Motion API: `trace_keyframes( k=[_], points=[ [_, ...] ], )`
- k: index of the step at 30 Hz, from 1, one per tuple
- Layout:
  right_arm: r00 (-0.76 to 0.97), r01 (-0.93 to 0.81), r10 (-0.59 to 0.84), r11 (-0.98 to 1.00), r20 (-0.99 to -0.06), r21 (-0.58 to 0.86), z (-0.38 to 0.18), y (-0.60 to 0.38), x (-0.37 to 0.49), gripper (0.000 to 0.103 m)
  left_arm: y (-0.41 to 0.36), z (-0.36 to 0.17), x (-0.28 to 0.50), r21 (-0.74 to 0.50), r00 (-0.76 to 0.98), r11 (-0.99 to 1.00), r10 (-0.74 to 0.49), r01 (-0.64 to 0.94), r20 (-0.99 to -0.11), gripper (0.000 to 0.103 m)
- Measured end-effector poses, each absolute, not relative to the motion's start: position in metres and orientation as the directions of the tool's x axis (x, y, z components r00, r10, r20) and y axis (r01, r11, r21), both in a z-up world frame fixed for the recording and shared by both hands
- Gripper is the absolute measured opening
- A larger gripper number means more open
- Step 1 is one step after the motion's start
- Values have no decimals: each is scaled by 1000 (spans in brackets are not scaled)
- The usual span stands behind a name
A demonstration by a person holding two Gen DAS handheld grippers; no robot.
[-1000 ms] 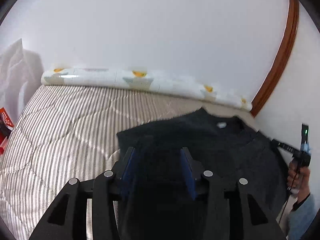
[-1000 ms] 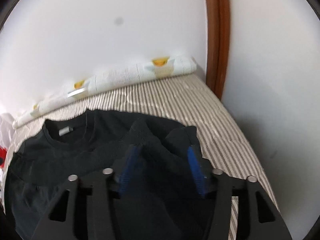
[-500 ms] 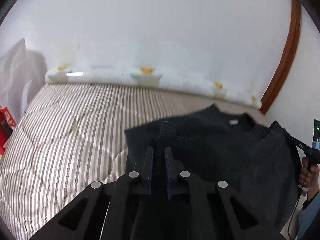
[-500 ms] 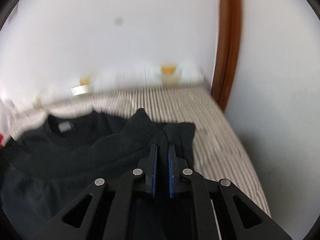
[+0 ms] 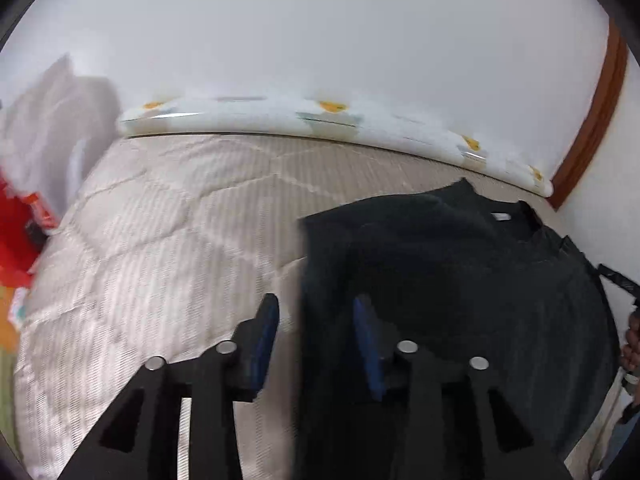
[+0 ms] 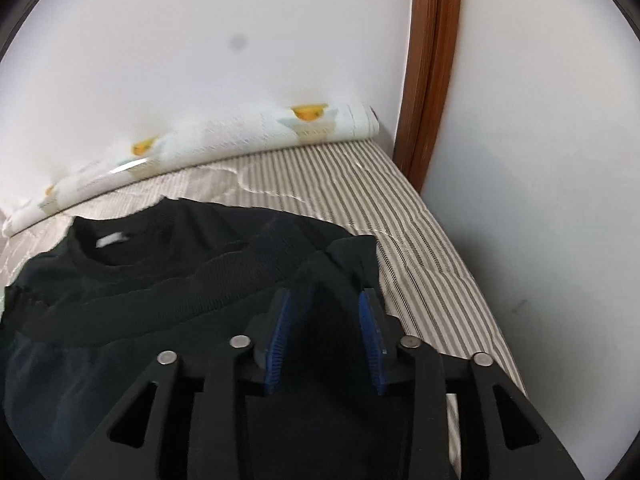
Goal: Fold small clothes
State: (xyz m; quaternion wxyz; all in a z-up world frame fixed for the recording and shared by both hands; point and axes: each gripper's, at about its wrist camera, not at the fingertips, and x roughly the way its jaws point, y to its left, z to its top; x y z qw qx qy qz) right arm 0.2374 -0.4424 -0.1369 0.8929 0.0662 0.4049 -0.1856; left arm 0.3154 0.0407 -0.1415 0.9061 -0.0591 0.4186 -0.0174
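We are working over a dark shirt (image 6: 168,280) lying on the striped quilt (image 5: 160,240) of a bed, its collar and white neck label (image 6: 109,239) pointing toward 12 o'clock, where a rolled printed blanket (image 5: 320,116) is lying along the white wall (image 5: 320,32). In the right wrist view the shirt's lower part appears to be lying doubled up toward the collar, a ribbed hem band (image 6: 192,284) crossing the body, so we judge the bottom-up fold as just laid.

Our left gripper (image 5: 316,320) is hovering at the shirt's 9 o'clock edge, its jaws opening to a middling gap; the dark edge of the cloth is running up between the blue pads (image 5: 266,332) without being pinched. Our right gripper (image 6: 324,312) is sitting at the 3 o'clock corner, likewise opening, with black fabric under and between its pads but no squeeze visible. Both sets of tongs are flanking the garment because, we judge, they are letting go of the two corners they carried, keeping the fold square. A hand (image 5: 632,344) holding the other tool is showing at 3 o'clock in the left view. Side folds are probably coming next.
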Motion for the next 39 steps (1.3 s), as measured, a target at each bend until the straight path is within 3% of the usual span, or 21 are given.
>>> trace_keyframes(
  k=[3, 6, 10, 16, 18, 28, 32, 39],
  points=[
    [627, 348, -259, 937, -735, -33, -122, -405, 227, 44, 71, -143, 287, -85, 631, 994, -24, -67, -775, 39],
    [657, 287, -235, 957, -717, -50, -115, -346, 213, 58, 109, -145, 247, -81, 623, 988, 18, -130, -782, 51],
    [686, 217, -164, 976, -709, -16, -119, -277, 196, 69, 149, -154, 191, -6, 608, 977, 127, -213, -783, 53],
    [667, 55, -83, 997, -740, -63, -153, -161, 169, 70, 193, -173, 125, -8, 583, 960, 163, -280, -796, 56],
    [656, 28, -74, 997, -751, -74, -162, -137, 163, 70, 198, -173, 111, 4, 608, 963, 172, -268, -775, 63],
    [659, -155, 11, 980, -752, -122, -186, -26, 124, 71, 211, -176, 110, 12, 623, 961, 188, -275, -759, 67],
    [699, -166, -35, 964, -714, -209, -194, 3, 114, 71, 210, -178, 109, 12, 620, 961, 188, -277, -762, 73],
    [706, -162, -37, 964, -707, -212, -191, 15, 109, 71, 208, -178, 109, 14, 619, 963, 183, -268, -764, 77]
  ],
)
